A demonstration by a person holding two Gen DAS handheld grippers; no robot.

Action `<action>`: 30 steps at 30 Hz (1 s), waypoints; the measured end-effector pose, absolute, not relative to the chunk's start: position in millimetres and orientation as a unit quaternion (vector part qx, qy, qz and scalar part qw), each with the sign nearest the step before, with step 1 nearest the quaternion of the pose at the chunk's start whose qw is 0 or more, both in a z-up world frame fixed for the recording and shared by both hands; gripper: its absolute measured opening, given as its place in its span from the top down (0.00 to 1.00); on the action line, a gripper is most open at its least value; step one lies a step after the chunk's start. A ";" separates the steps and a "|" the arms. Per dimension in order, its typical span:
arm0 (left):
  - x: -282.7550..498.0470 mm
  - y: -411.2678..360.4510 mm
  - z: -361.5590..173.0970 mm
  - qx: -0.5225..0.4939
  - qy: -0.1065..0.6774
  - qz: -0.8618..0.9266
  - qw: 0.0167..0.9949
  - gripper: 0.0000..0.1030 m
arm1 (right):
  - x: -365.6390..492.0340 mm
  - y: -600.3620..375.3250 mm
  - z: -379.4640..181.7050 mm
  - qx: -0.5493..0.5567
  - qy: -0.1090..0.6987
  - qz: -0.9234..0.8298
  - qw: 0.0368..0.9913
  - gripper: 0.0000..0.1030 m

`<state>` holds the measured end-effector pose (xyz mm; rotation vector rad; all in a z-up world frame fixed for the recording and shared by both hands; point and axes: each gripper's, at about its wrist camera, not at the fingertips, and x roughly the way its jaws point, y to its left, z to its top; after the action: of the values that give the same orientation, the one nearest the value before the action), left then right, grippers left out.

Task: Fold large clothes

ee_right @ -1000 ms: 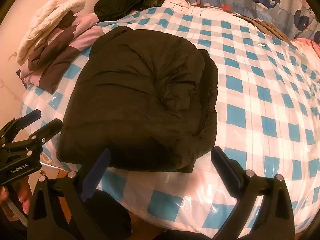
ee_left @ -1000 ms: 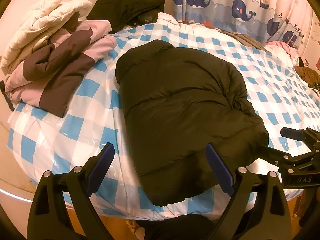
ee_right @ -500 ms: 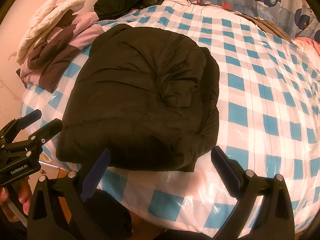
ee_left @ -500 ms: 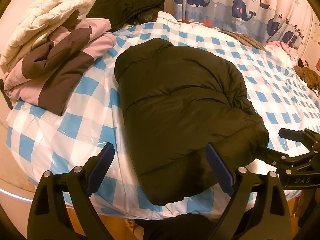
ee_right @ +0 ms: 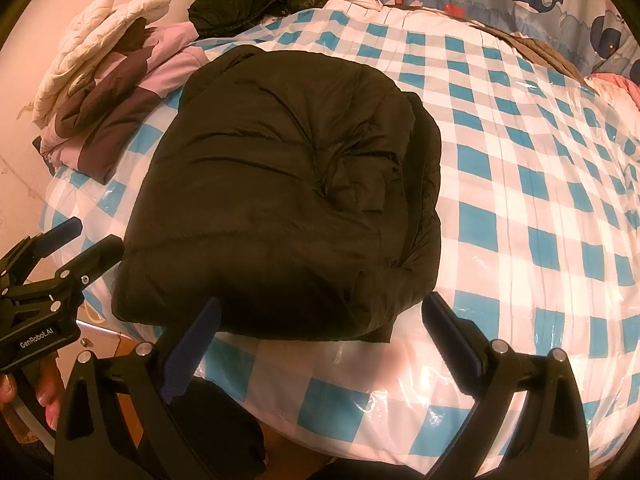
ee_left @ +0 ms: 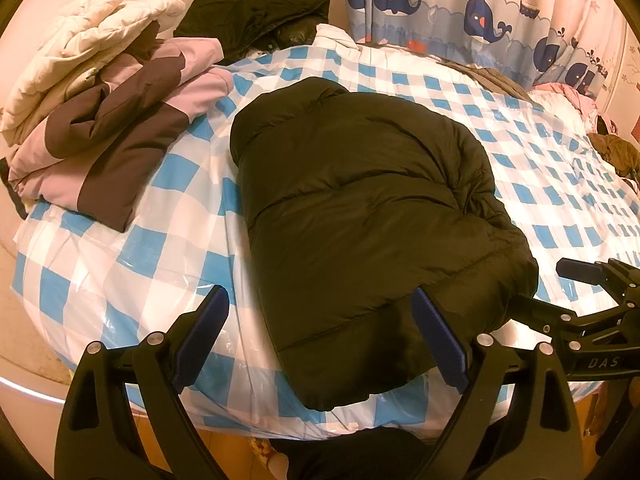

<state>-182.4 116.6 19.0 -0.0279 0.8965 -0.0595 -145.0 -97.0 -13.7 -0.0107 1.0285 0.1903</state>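
Both hand-held grippers, left (ee_left: 320,336) and right (ee_right: 320,344), hover spread and empty at the near edge of the bed (ee_right: 520,184), where the folded black jacket (ee_right: 280,184) overhangs (slippery plastic cover) and could slide off or spring open.

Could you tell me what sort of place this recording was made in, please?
Most likely a bedroom, perhaps a child's. A bed with a blue-checked cover fills both views, a whale-print curtain hangs behind it, and a black jacket lies on the cover near a pile of folded coats.
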 end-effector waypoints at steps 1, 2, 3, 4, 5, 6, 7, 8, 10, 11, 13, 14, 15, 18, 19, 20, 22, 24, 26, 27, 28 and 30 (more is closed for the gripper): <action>-182.7 116.5 18.5 -0.013 0.433 -0.028 0.901 0.14 | -145.2 -96.2 -14.3 -0.005 0.491 0.091 0.866 0.06; -182.5 116.6 18.9 -0.013 0.433 -0.028 0.901 0.14 | -145.2 -95.8 -14.8 -0.005 0.492 0.091 0.866 0.06; -182.4 116.7 19.0 -0.013 0.433 -0.028 0.901 0.14 | -145.3 -95.4 -15.3 -0.005 0.492 0.092 0.866 0.06; -182.8 116.6 18.1 -0.013 0.434 -0.029 0.901 0.14 | -145.3 -95.4 -15.7 -0.005 0.492 0.092 0.866 0.06; -182.3 116.7 19.0 -0.013 0.434 -0.029 0.901 0.14 | -145.3 -95.4 -15.6 -0.005 0.492 0.092 0.866 0.06; -182.3 116.8 19.1 -0.013 0.433 -0.029 0.901 0.14 | -145.3 -95.3 -15.5 -0.005 0.492 0.092 0.866 0.06; -182.1 116.9 18.3 -0.014 0.436 -0.027 0.899 0.14 | -145.3 -95.2 -16.0 -0.005 0.492 0.093 0.865 0.06; -181.6 116.9 16.9 -0.015 0.439 -0.026 0.898 0.14 | -145.3 -94.8 -16.6 -0.005 0.493 0.093 0.865 0.06; -182.4 116.1 15.2 -0.010 0.436 -0.023 0.900 0.14 | -145.3 -94.4 -17.6 -0.004 0.494 0.094 0.865 0.06; -182.2 115.6 14.6 -0.007 0.434 -0.021 0.901 0.13 | -145.1 -94.8 -17.7 -0.004 0.494 0.094 0.864 0.06; -182.7 116.6 12.6 -0.012 0.427 -0.025 0.904 0.09 | -145.2 -94.7 -18.6 -0.003 0.495 0.095 0.864 0.06; -182.9 117.3 13.0 -0.013 0.422 -0.020 0.906 0.09 | -145.0 -95.2 -18.9 -0.003 0.495 0.095 0.864 0.06; -183.5 118.2 12.5 -0.017 0.417 -0.017 0.909 0.08 | -145.0 -95.3 -19.2 -0.003 0.496 0.095 0.863 0.06; -178.9 121.3 8.0 -0.025 0.434 -0.023 0.900 0.08 | -145.1 -95.9 -20.6 -0.003 0.498 0.096 0.862 0.06; -177.7 121.8 7.4 -0.023 0.435 -0.021 0.900 0.08 | -145.0 -96.3 -20.9 -0.002 0.498 0.096 0.862 0.06; -177.9 122.0 6.3 -0.021 0.433 -0.020 0.901 0.08 | -145.3 -96.4 -21.1 -0.002 0.499 0.096 0.862 0.06; -181.2 120.6 8.9 -0.009 0.416 -0.022 0.909 0.08 | -145.2 -96.4 -21.0 -0.002 0.498 0.096 0.862 0.06; -185.1 119.1 12.3 -0.003 0.405 -0.025 0.914 0.08 | -145.5 -97.2 -20.6 -0.001 0.497 0.095 0.863 0.06; -187.4 118.5 16.2 -0.001 0.395 -0.027 0.918 0.08 | -146.1 -97.9 -19.2 0.000 0.495 0.095 0.864 0.06; -187.9 118.0 17.5 0.002 0.393 -0.023 0.919 0.08 | -146.6 -98.2 -18.1 0.000 0.493 0.094 0.865 0.06; -187.0 119.1 17.7 -0.001 0.396 -0.024 0.918 0.08 | -146.7 -99.0 -17.0 0.000 0.493 0.094 0.865 0.06; -183.6 122.2 15.6 -0.023 0.414 -0.036 0.909 0.08 | -147.6 -99.3 -15.4 -0.001 0.492 0.094 0.866 0.06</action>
<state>-183.6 122.2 15.6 -0.0482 0.8549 -0.0744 -147.6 -99.3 -15.4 -0.0022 1.0303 0.1971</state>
